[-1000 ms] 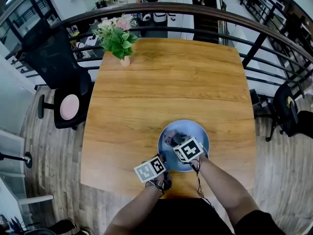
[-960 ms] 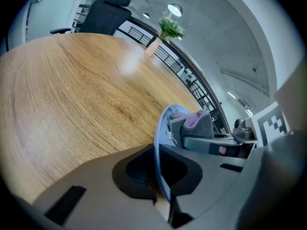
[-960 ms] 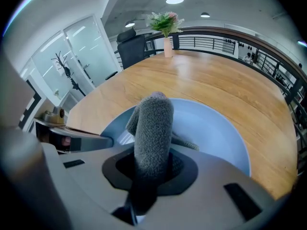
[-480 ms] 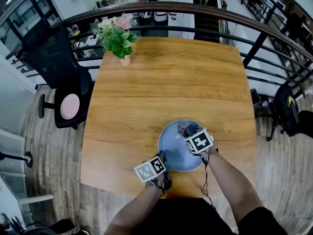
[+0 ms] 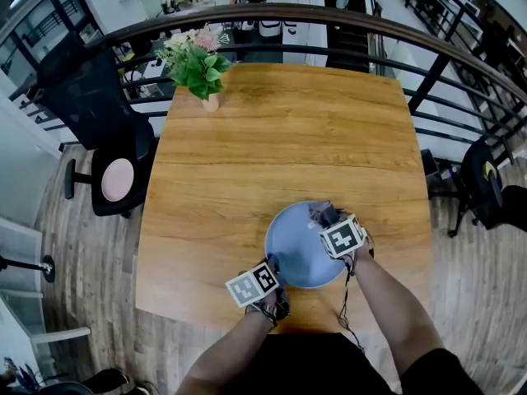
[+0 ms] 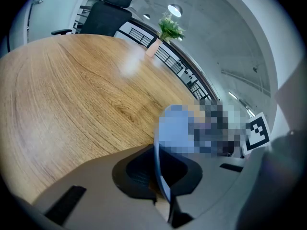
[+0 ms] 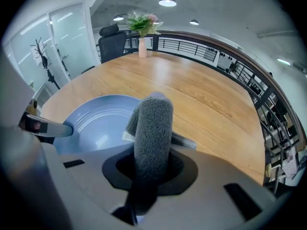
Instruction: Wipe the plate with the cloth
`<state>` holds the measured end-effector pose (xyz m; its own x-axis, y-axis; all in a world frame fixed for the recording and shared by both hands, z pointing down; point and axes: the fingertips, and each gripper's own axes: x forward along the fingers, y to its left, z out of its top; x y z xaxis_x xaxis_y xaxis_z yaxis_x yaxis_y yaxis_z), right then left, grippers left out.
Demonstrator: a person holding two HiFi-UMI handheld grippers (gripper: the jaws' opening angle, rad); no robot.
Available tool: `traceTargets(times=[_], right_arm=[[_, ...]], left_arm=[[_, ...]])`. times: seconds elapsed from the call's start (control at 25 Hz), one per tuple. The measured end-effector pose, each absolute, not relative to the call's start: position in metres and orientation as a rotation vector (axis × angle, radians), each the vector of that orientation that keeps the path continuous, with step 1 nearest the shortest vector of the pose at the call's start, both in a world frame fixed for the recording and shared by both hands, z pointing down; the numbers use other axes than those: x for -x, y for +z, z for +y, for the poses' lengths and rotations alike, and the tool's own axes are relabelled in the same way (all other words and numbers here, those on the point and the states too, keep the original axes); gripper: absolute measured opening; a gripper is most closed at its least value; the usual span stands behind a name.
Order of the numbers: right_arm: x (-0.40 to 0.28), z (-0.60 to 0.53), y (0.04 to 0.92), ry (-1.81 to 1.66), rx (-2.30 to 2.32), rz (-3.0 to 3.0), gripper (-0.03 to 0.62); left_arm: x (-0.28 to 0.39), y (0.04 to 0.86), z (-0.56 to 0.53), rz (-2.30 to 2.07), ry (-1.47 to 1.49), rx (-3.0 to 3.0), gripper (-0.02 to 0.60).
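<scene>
A blue plate lies on the wooden table near its front edge. My left gripper is shut on the plate's near-left rim; in the left gripper view the thin rim runs between the jaws. My right gripper is shut on a grey fleecy cloth at the plate's far-right rim. In the right gripper view the cloth sticks up out of the jaws, folded over, with the plate to its left. The left gripper's finger shows at the plate's left edge there.
A small vase of flowers stands at the table's far left corner. A black office chair is beside the table's left edge. A dark curved railing runs behind and to the right of the table.
My right gripper has carried the cloth from the plate's middle rightward to its far-right rim. The left gripper and the plate have stayed put.
</scene>
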<state>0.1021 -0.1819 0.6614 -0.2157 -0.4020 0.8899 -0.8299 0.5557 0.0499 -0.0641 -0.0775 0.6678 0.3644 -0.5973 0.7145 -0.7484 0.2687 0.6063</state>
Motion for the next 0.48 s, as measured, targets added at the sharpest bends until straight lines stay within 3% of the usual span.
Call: traceTargets(times=[0.48], right_arm=[[-0.117,-0.179,0.641,0.617,-1.239,-1.894,0.072]], left_arm=[[0.064,0.668,-0.076,-1.317,0.156,-1.407,0.029]])
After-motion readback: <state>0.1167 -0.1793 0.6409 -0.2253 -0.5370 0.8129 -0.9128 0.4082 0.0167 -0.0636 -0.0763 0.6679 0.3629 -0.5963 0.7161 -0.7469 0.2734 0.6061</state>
